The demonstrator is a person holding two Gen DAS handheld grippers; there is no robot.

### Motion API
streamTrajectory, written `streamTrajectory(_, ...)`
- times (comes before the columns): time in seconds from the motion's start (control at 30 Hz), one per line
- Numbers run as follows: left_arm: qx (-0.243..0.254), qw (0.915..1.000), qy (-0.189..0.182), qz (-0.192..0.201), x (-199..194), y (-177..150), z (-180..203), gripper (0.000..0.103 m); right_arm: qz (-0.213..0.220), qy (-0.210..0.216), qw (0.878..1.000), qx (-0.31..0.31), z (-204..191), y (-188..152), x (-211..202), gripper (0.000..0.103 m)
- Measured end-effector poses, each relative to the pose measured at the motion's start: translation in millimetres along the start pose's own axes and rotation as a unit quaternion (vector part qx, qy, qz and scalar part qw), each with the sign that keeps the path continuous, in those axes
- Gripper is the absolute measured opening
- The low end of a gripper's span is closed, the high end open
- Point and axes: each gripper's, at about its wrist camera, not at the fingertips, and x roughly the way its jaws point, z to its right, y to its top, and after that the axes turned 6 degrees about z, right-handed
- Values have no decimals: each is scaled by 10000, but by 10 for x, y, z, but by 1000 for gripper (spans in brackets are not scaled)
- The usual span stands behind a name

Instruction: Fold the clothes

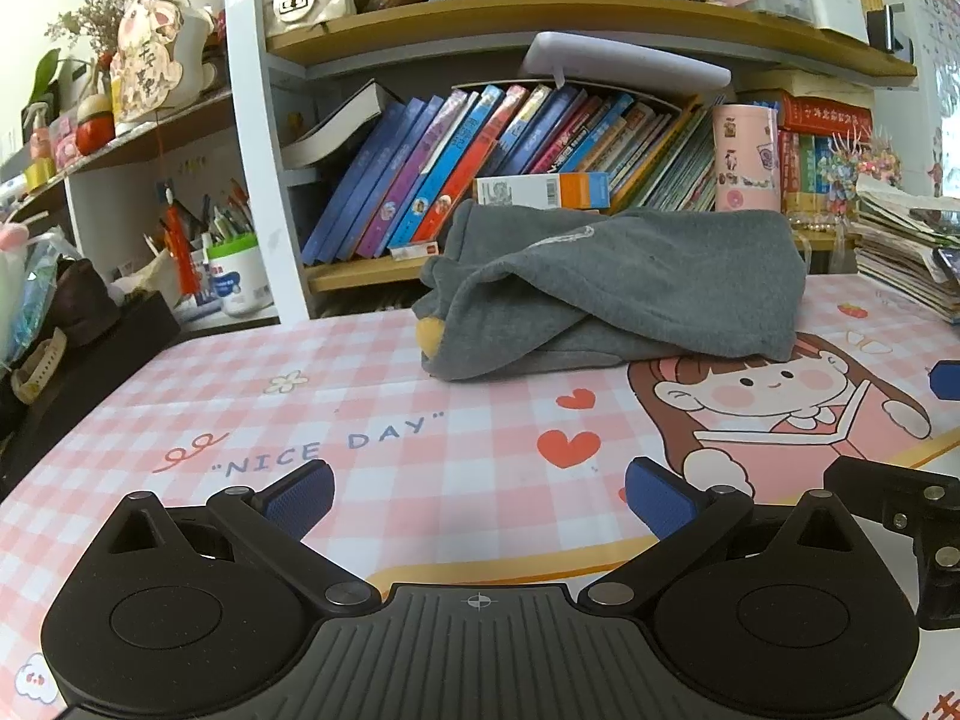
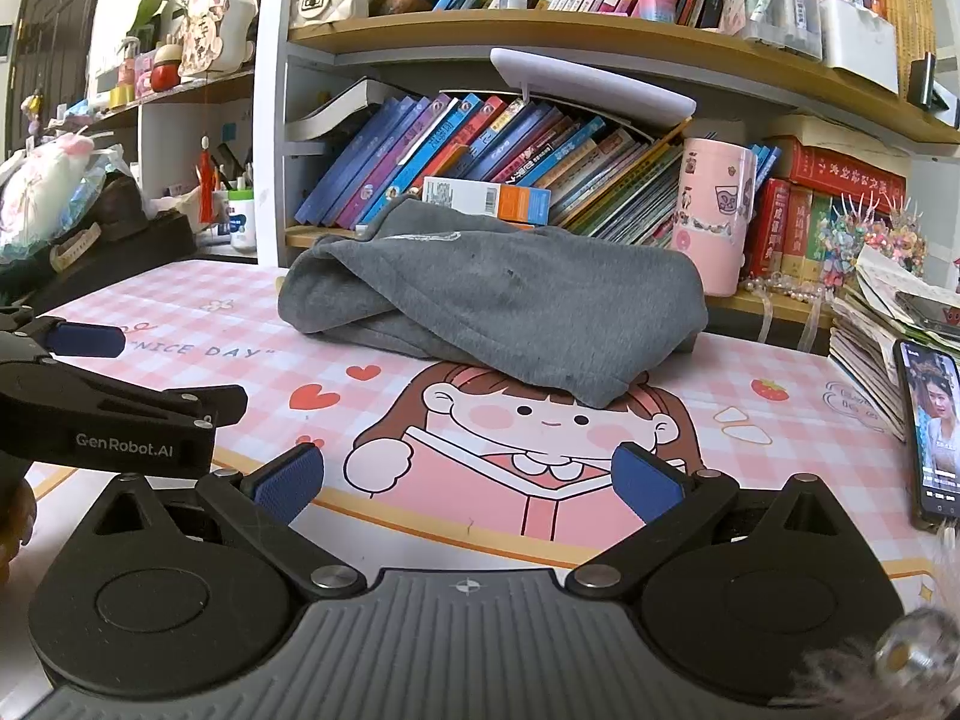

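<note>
A grey sweatshirt [image 1: 618,294] lies folded in a bundle at the back of the desk, on the pink checked mat [image 1: 384,420], with a bit of yellow showing at its left end. It also shows in the right wrist view [image 2: 498,300]. My left gripper [image 1: 480,495] is open and empty, low over the mat, well in front of the sweatshirt. My right gripper [image 2: 468,480] is open and empty, in front of the sweatshirt. The left gripper shows at the left of the right wrist view [image 2: 90,384].
Bookshelves full of books [image 1: 492,144] stand right behind the sweatshirt. A pink cup [image 2: 714,216] is behind it to the right. A stack of papers [image 2: 870,336] and a phone [image 2: 930,432] lie at the right edge. Bags and clutter [image 1: 54,324] sit at the left.
</note>
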Motion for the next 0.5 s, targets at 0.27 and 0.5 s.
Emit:
streamTrajectory(0.27, -14, 10000, -14, 18, 23, -45, -37, 103, -8, -5, 10000, -4, 4, 17, 2, 103)
streamTrajectory(0.5, -13, 10000, 15, -27, 39, -37, -15, 103, -10, -12, 10000, 1, -7, 5, 5, 103)
